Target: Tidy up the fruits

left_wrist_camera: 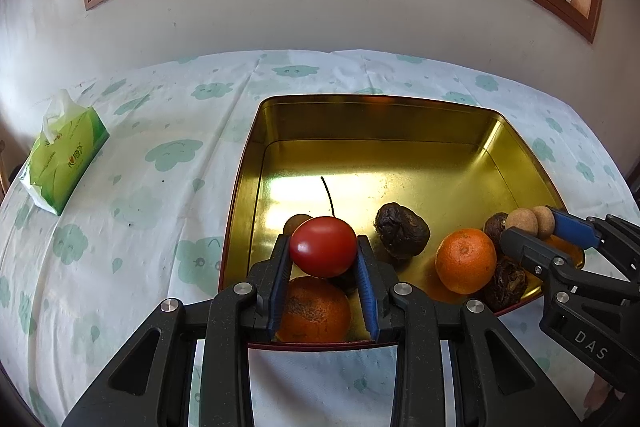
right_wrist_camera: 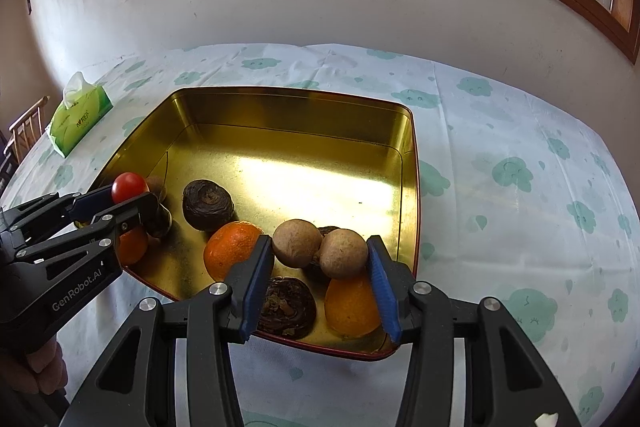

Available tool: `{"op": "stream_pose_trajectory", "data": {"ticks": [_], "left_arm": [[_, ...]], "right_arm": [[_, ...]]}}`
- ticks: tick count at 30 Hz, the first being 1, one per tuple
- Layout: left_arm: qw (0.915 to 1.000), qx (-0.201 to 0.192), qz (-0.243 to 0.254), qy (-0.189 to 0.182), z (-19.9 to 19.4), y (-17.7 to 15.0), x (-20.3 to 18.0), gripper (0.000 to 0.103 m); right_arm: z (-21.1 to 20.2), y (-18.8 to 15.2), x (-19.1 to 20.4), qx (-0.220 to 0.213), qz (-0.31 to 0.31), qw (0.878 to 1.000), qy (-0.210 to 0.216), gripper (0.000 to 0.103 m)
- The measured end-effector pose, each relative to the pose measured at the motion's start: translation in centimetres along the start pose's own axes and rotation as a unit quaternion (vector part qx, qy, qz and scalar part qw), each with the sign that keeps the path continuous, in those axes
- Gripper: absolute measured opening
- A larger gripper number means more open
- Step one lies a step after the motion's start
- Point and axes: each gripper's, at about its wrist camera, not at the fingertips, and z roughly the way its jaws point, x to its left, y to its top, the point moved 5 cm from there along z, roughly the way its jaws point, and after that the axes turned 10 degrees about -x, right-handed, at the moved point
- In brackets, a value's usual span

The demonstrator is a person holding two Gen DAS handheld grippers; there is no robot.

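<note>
Jaws clamp: left gripper (left_wrist_camera: 323,259) on a glossy red tomato (left_wrist_camera: 322,246), right gripper (right_wrist_camera: 320,259) on two tan fruits (right_wrist_camera: 320,254) (possibly longans).

The left hand-held gripper (left_wrist_camera: 323,259) tilts steeply downward, its blue pads (left_wrist_camera: 280,283) clamped on a tomato (left_wrist_camera: 322,246). The right hand-held gripper (right_wrist_camera: 320,267) tilts down at much the same angle, pads (right_wrist_camera: 256,279) pinching a pair of longans (right_wrist_camera: 320,250). Fingers (right_wrist_camera: 44,367) of the person's left hand wrap its handle

Fruit inside tin (left_wrist_camera: 400,155) on table (left_wrist_camera: 140,227).
Fruits at tin's near end, far end bare; tissue pack (left_wrist_camera: 64,155) well left of tin.
</note>
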Motion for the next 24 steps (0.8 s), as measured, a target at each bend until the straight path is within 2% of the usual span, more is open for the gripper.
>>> {"op": "stream_pose_trajectory", "data": {"ticks": [12, 14, 16, 24], "left_arm": [[0.9999, 0.006, -0.001, 0.008, -0.6, -0.1, -0.1, 0.036], [1.0000, 0.003, -0.002, 0.008, -1.0, -0.1, -0.1, 0.038], [1.0000, -0.001, -0.002, 0.008, -1.5, -0.1, -0.1, 0.039], [0.9998, -0.014, -0.009, 0.013, -4.1, -0.3, 0.2, 0.039]], "right_arm": [[-0.5, 0.0, 0.0, 0.001, 0.001, 1.000, -0.003, 0.048], [-0.7, 0.0, 0.1, 0.000, 0.001, 1.000, -0.004, 0.051], [-1.2, 0.1, 0.2, -0.005, -0.002, 1.000, -0.010, 0.059], [-3.1, -0.2, 0.4, -0.014, 0.000, 1.000, -0.016, 0.062]]}}
